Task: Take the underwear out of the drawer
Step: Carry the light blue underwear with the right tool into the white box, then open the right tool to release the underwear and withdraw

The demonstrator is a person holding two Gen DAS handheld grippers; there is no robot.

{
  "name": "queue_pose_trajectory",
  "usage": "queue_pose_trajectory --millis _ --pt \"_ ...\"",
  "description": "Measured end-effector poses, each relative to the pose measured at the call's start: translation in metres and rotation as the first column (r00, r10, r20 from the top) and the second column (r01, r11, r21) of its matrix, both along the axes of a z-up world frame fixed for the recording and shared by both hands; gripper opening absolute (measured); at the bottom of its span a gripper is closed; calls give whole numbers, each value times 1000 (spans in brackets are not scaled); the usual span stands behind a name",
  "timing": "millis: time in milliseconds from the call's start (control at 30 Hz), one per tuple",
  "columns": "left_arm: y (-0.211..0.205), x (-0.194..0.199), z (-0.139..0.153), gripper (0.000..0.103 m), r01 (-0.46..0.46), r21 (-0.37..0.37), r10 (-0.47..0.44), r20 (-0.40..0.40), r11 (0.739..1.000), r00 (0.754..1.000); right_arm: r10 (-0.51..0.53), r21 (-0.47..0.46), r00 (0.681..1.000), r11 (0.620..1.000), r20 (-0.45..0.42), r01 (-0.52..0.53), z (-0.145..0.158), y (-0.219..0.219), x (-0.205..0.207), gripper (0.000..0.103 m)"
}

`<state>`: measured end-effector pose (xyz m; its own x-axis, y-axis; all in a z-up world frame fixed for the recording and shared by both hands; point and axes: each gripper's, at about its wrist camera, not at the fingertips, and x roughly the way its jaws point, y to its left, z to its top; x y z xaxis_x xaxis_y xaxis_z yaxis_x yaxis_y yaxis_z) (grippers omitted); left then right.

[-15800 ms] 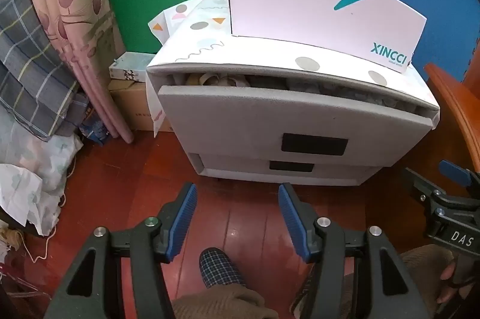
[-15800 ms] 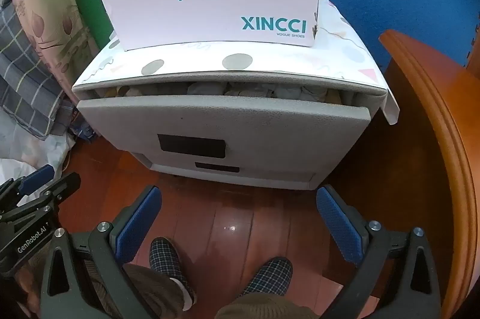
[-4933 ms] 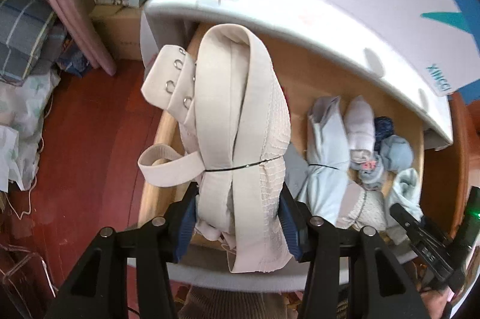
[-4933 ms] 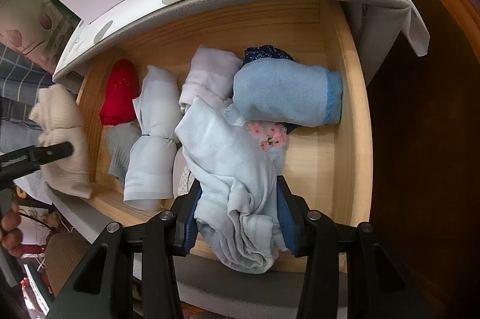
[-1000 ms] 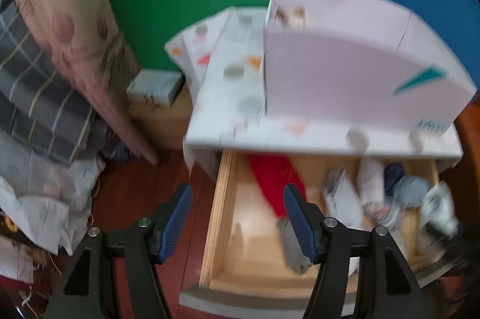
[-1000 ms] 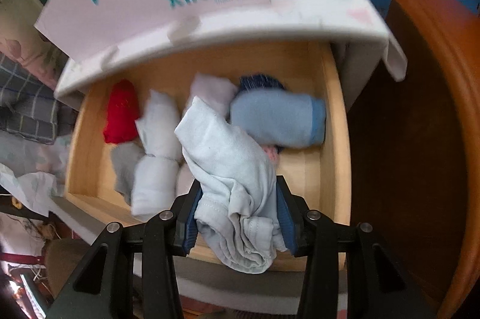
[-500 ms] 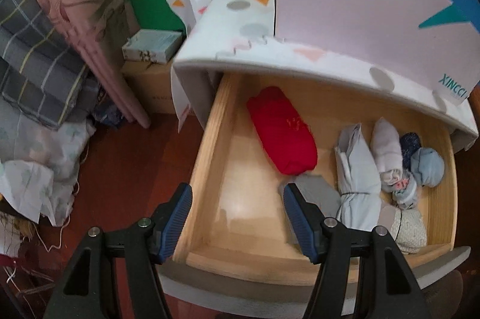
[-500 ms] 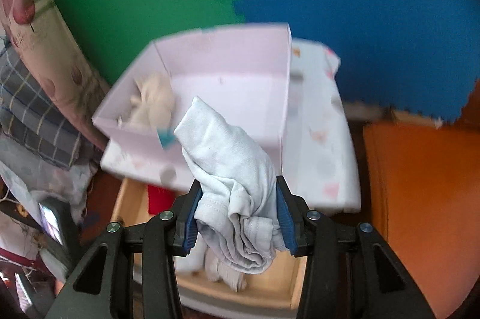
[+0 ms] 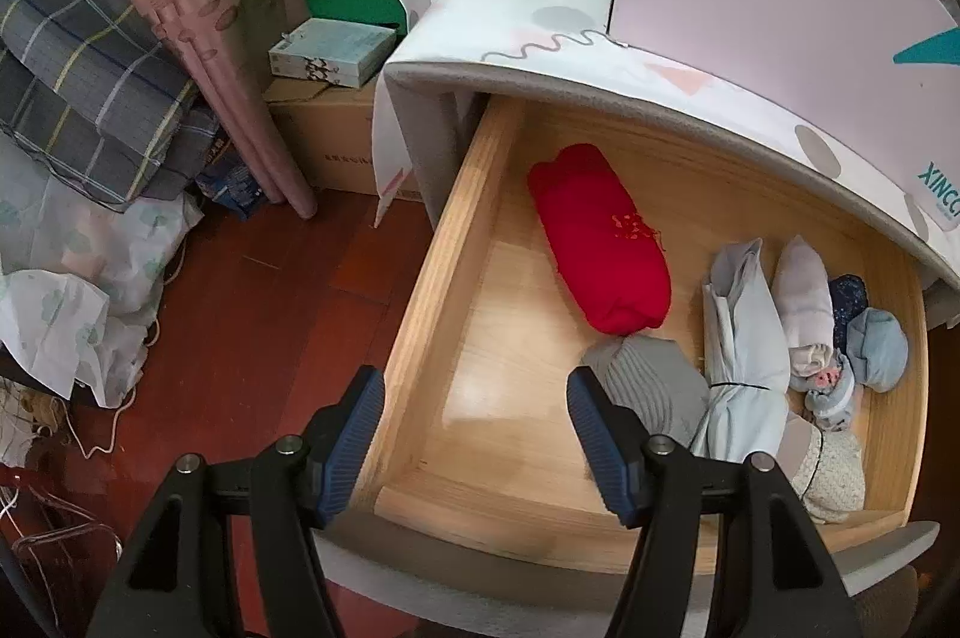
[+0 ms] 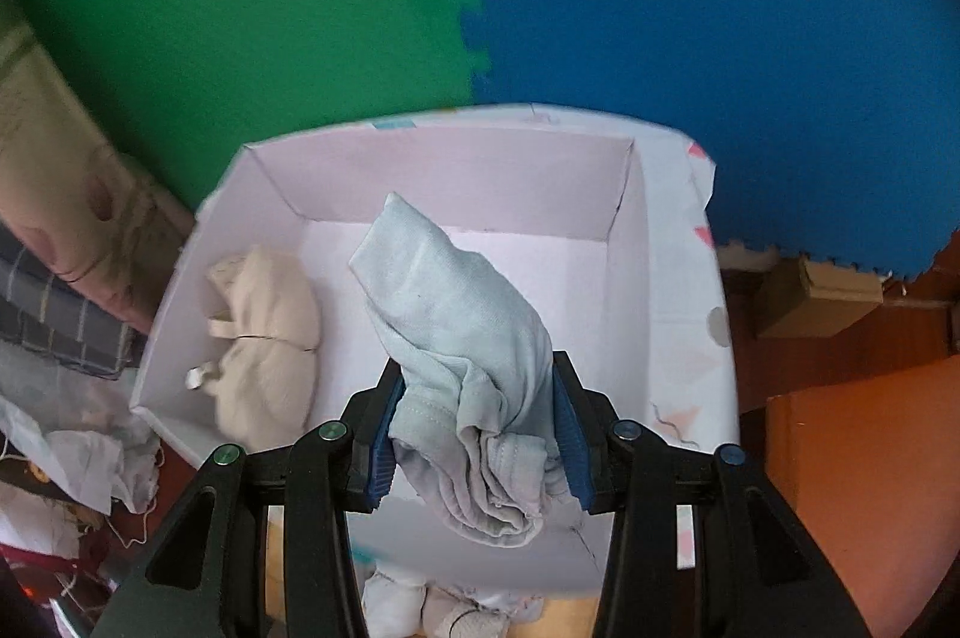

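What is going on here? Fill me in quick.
A person with a handheld gripper in each hand is emptying rolled underwear from the open wooden drawer into the pale pink cardboard box on top of the cabinet. The right gripper is clamped on a pale blue bundle of underwear above the box, where a beige bra already lies. The left gripper is open and empty over the drawer, near the red roll and grey roll.
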<state>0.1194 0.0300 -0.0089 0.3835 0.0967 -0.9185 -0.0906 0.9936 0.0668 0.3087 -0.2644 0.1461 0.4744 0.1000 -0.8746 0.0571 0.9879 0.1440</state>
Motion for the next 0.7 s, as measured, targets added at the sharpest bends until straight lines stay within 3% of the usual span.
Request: queue_pose_trajectory --millis 133,433,700 --pt "-5 0 1 65 21 15 -21 7 1000 1000 -3 -22 997 1000 -72 1 -31 8 15 42" --pt "-9 1 -1 65 39 19 -39 -2 999 999 -5 -57 991 998 -132 -2 -62 15 22 44" --pt "-10 3 -4 65 33 26 -33 -14 999 999 33 -68 994 997 -101 -40 -47 26 13 51"
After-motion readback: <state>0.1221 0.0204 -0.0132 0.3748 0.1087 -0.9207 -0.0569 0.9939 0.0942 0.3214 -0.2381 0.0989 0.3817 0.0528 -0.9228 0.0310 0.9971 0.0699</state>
